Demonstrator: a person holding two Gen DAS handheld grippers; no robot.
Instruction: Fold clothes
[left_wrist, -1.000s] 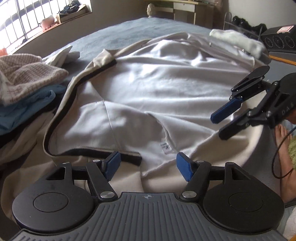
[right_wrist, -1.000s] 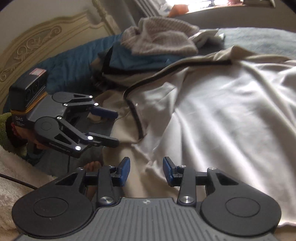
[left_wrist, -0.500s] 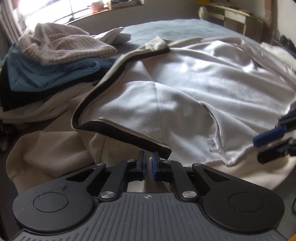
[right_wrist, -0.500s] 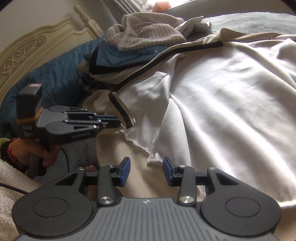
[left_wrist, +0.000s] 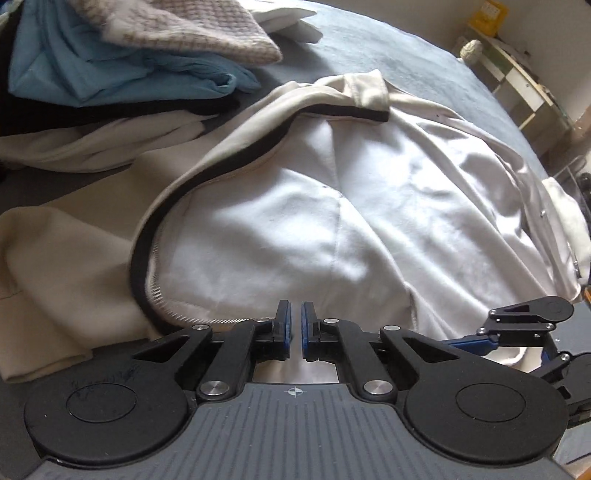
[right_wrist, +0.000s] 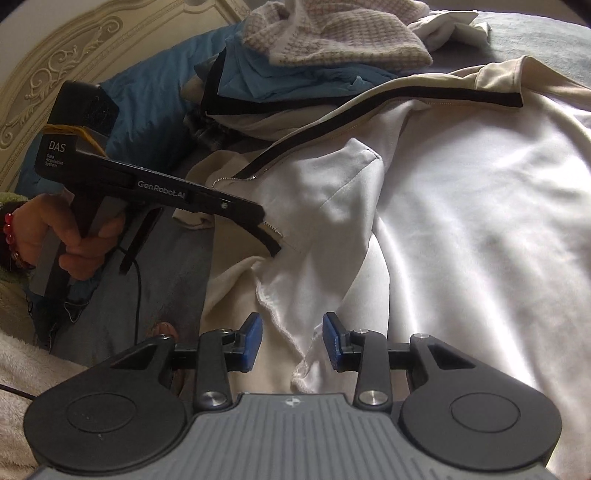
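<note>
Left gripper (right_wrist: 267, 236) pinches cream jacket's (right_wrist: 461, 206) zipper edge

A cream zip-up jacket (left_wrist: 369, 206) lies opened out across the bed (left_wrist: 388, 55), its pale fleecy inside facing up and filling the middle of both views. A black-edged zipper band (right_wrist: 369, 107) curves from the upper right down toward the lower left. The lower end of that band is lifted off the bed at left of centre in the right wrist view. At the upper left of both frames sits a pile of clothes (right_wrist: 295, 74): a knitted waffle piece on top, blue fabric beneath.
</note>
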